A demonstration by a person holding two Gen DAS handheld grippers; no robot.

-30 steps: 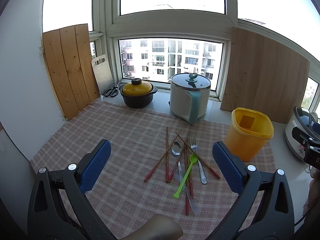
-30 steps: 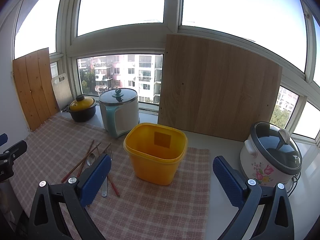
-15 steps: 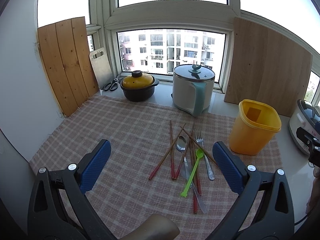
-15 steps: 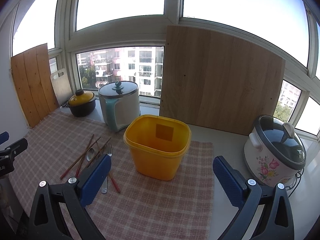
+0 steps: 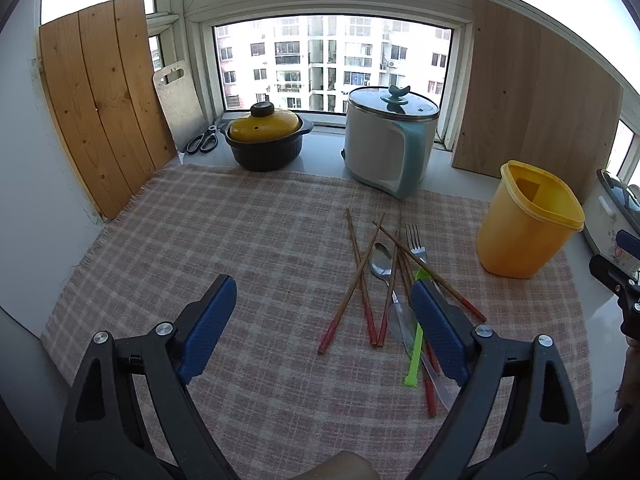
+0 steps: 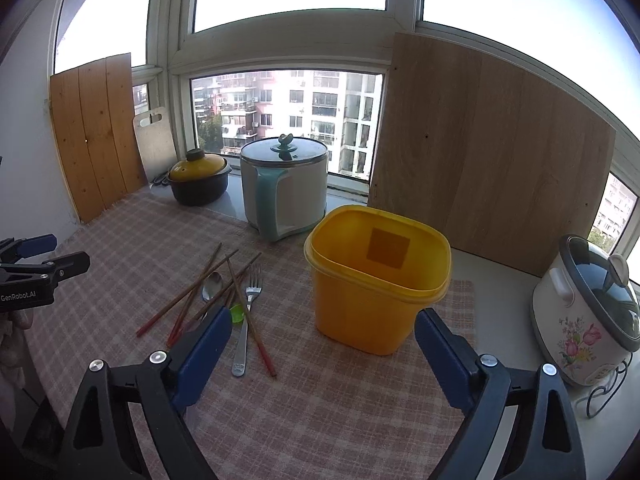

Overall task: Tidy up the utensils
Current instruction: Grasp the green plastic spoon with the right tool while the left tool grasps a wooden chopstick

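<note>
A pile of red-tipped chopsticks (image 5: 362,280), a metal spoon (image 5: 381,261), a fork (image 5: 416,244), a knife (image 5: 404,324) and a green plastic spoon (image 5: 416,356) lies on the checked cloth (image 5: 240,240). My left gripper (image 5: 322,286) hovers above the near end of the pile, its jaws closing with nothing gripped. To the right stands an empty yellow container (image 6: 376,280). My right gripper (image 6: 324,316) is just in front of it, jaws closing and apart from its walls. The right wrist view also shows the chopsticks (image 6: 188,300) and fork (image 6: 248,312).
A white cooker with a teal handle (image 5: 390,140), a dark pot with a yellow lid (image 5: 266,140) and scissors (image 5: 204,142) stand along the window sill. Wooden boards (image 6: 488,152) lean against the window. A flowered rice cooker (image 6: 588,312) sits at the far right.
Both grippers have sunk toward the table and moved forward, so the utensils and the yellow container look nearer. Both pairs of jaws have narrowed a little.
</note>
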